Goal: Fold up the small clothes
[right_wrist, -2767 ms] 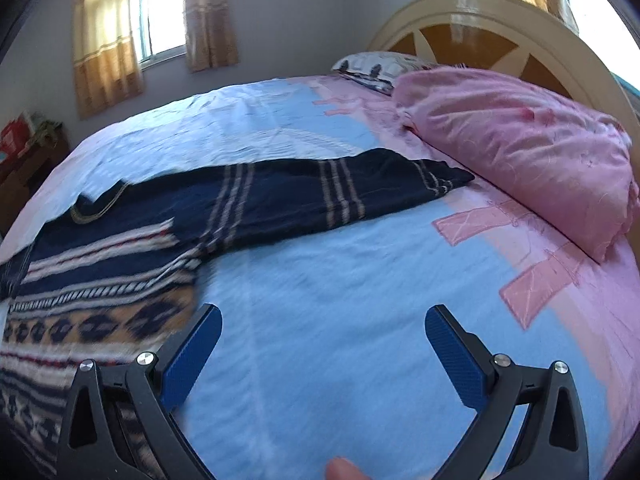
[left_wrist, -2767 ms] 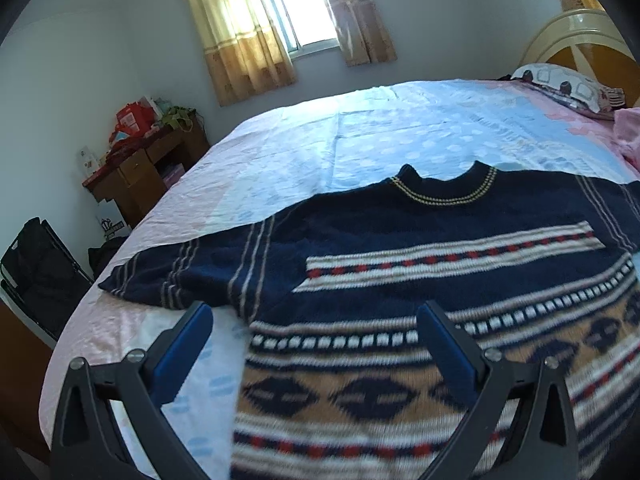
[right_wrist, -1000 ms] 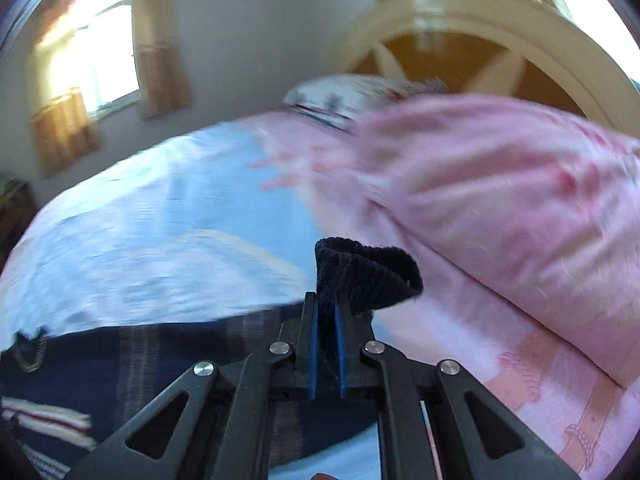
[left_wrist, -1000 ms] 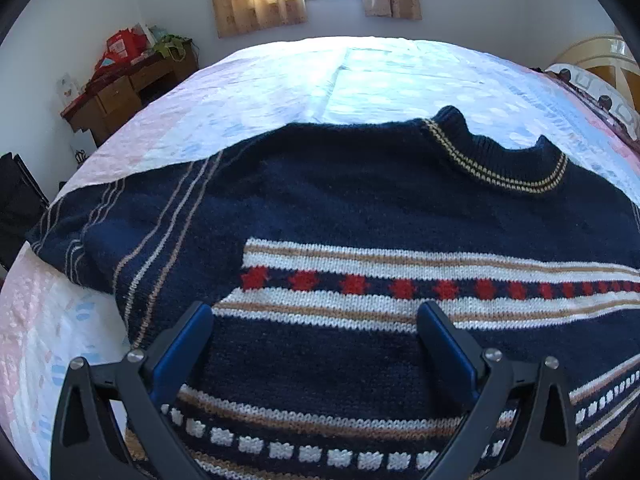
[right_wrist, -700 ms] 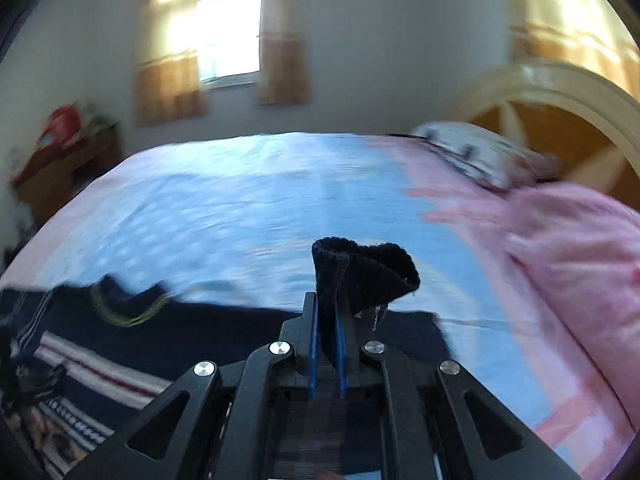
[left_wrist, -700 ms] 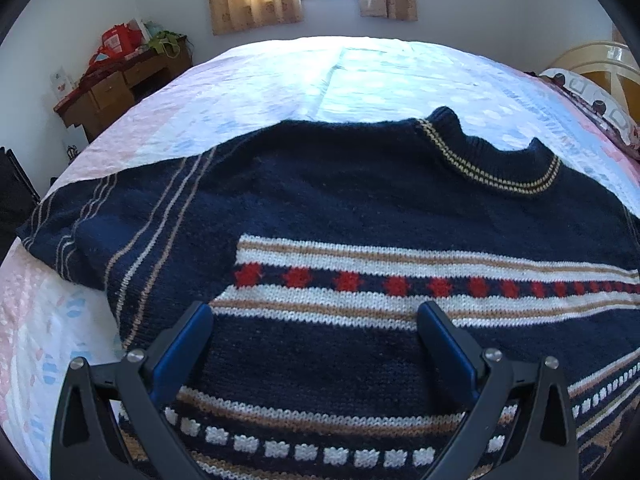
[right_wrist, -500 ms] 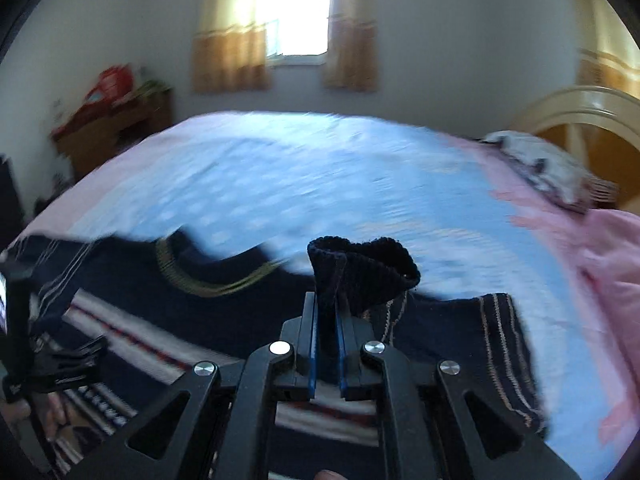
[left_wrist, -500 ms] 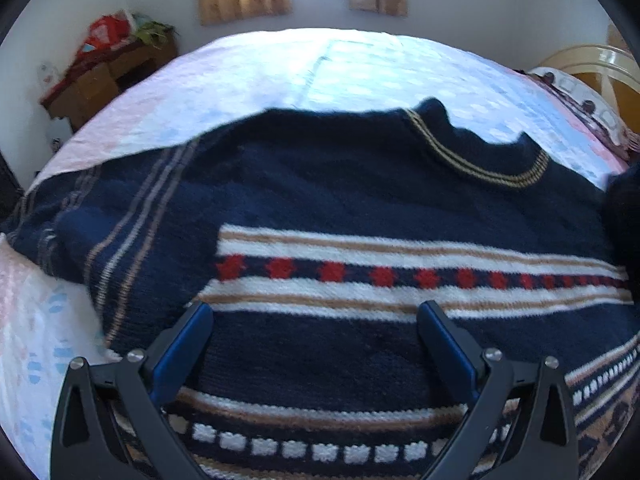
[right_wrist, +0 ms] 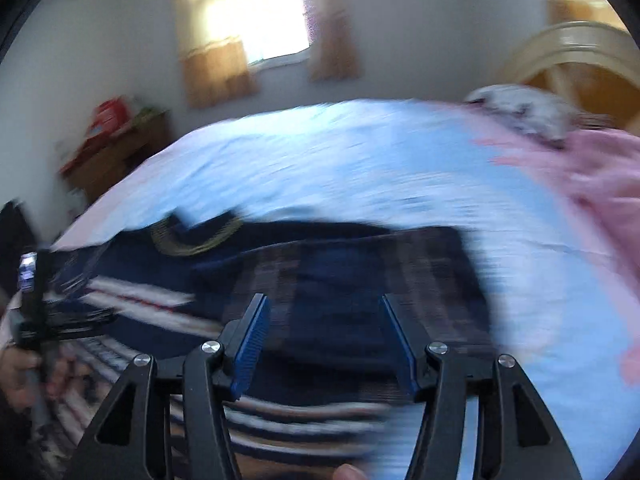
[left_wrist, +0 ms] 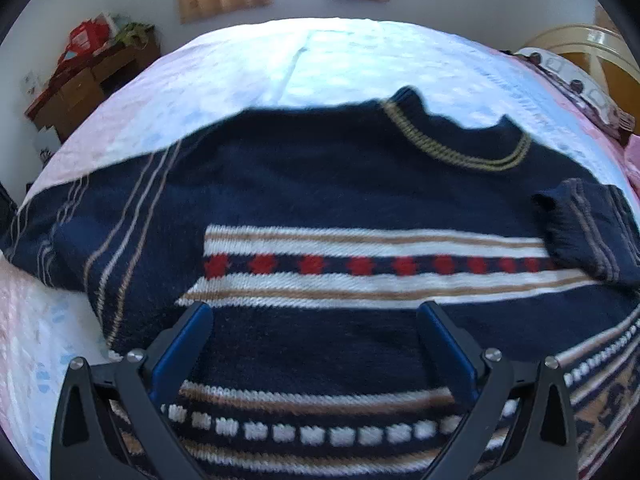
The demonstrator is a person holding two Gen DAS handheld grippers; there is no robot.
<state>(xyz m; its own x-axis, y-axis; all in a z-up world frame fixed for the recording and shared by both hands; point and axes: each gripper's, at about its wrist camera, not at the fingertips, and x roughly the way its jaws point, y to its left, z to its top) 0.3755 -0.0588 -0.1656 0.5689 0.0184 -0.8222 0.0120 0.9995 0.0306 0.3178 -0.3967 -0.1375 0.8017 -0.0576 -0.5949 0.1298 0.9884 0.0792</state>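
A navy knitted sweater [left_wrist: 320, 184] with white, tan and red bands lies flat on the bed, its collar [left_wrist: 460, 148] away from me. Its right sleeve [left_wrist: 588, 232] is folded in over the chest at the right of the left wrist view. My left gripper [left_wrist: 316, 344] hovers open over the lower chest, nothing between its blue pads. In the blurred right wrist view my right gripper [right_wrist: 324, 340] has its jaws opening above the folded sleeve [right_wrist: 352, 272], and no cloth is pinched between them. The left gripper and a hand [right_wrist: 24, 364] show at that view's left edge.
The bed carries a light blue and pink sheet [left_wrist: 320, 64]. A pink quilt [right_wrist: 600, 176] and a patterned pillow [right_wrist: 524, 108] lie by the cream headboard [right_wrist: 580, 52]. A wooden desk with red clutter [left_wrist: 84, 64] stands under the curtained window [right_wrist: 264, 20].
My right gripper carried the sleeve cuff from the pillow side leftward across the sweater, then its jaws parted and the sleeve dropped onto the chest. The left gripper barely moved.
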